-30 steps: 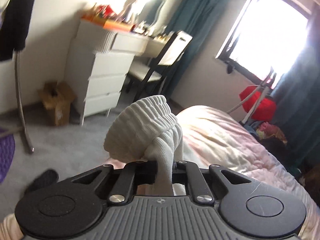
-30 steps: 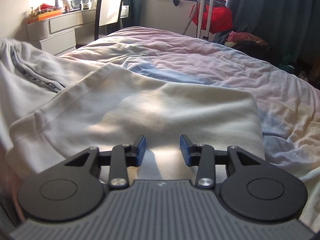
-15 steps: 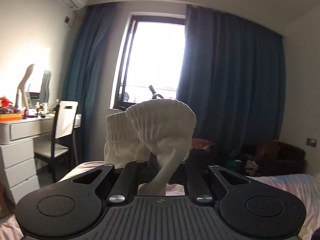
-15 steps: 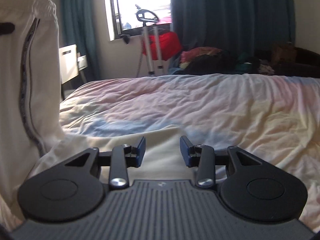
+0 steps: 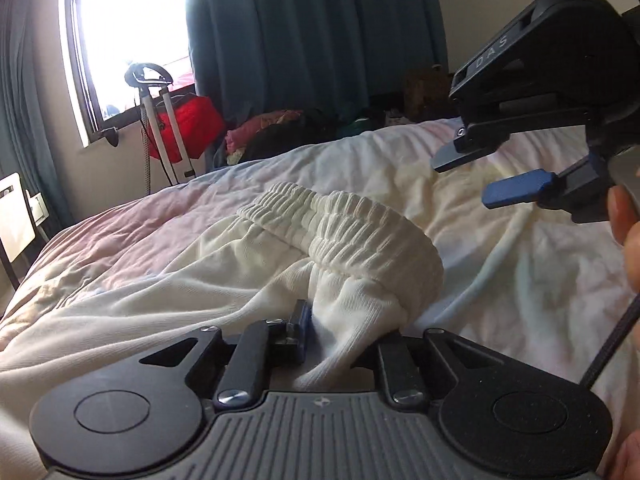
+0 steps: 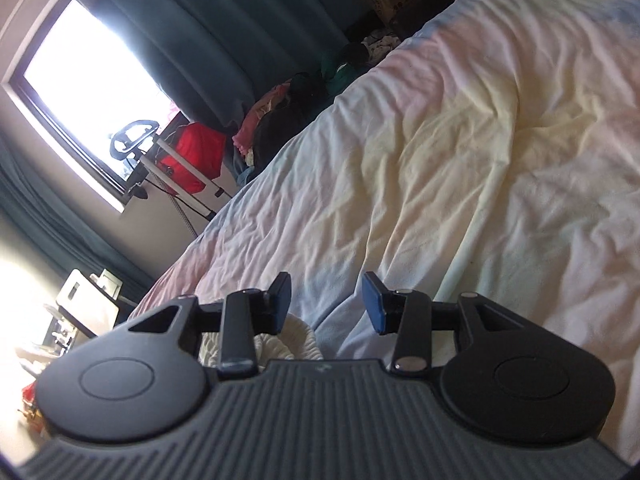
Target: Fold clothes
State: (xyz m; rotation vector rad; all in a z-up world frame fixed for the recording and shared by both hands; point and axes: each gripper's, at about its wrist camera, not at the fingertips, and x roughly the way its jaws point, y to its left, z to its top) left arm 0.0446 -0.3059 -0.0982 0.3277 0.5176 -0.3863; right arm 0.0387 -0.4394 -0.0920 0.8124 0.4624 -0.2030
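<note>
- White sweatpants (image 5: 224, 264) now laid on the bed (image 5: 500, 248), centre of the left wrist view; half a second ago held aloft before the window, waistband bunched above the jaws.
- Elastic waistband (image 5: 340, 224) curled in a hump at frame centre, not flat; remainder of the garment spread toward lower left.
- Left gripper (image 5: 344, 340): jaws just eased apart, a twist of the white fabric lying between them, left pad clear of the cloth, right pad hidden behind it. Judged released or nearly so.
- Right gripper (image 6: 326, 300): jaws apart, nothing between them. Seen also at upper right of the left wrist view, hovering above the bed near the waistband.
- In the right wrist view, only a sliver of waistband visible at lower centre, below the jaws.
- Judgement: garment carried over and set down, fold laid; waistband likely needs flattening and aligning next.
</note>
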